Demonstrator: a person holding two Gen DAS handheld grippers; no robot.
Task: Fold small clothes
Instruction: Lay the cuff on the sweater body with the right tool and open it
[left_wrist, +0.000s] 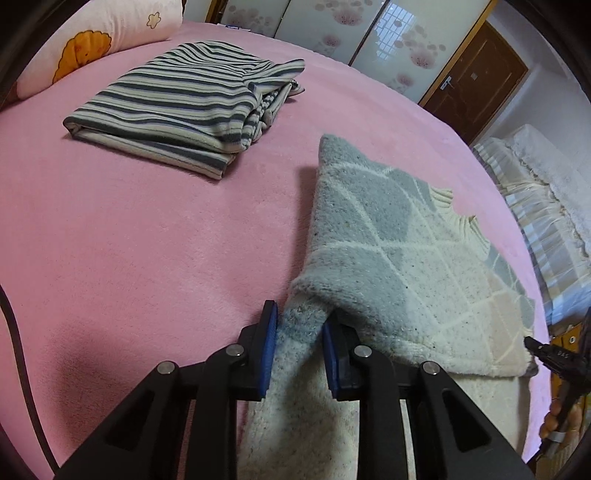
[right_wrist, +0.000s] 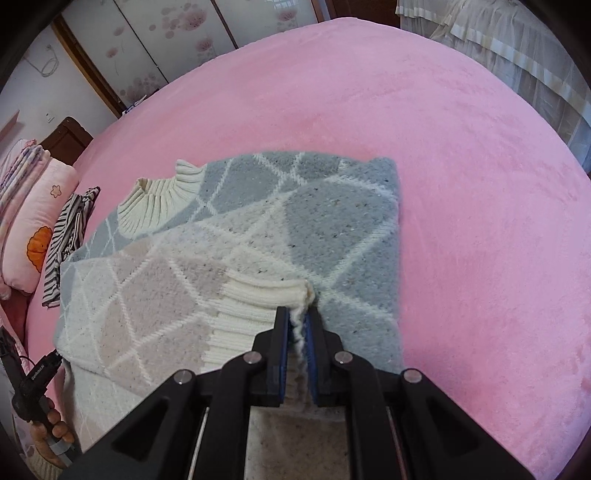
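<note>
Left view: the left gripper (left_wrist: 298, 325) has its fingers nipping a sweater (left_wrist: 388, 251) fold on the pink bed (left_wrist: 147, 240); a folded striped top (left_wrist: 173, 107) and pillow (left_wrist: 92, 40) lie beyond.
Right view: the right gripper (right_wrist: 298, 325) has its fingers clamped on the sweater's ribbed hem (right_wrist: 255, 306).

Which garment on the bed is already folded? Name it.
The striped top, lying as a neat folded stack near the pillow. The grey diamond-patterned sweater is gripped by both grippers, mid-fold.
</note>
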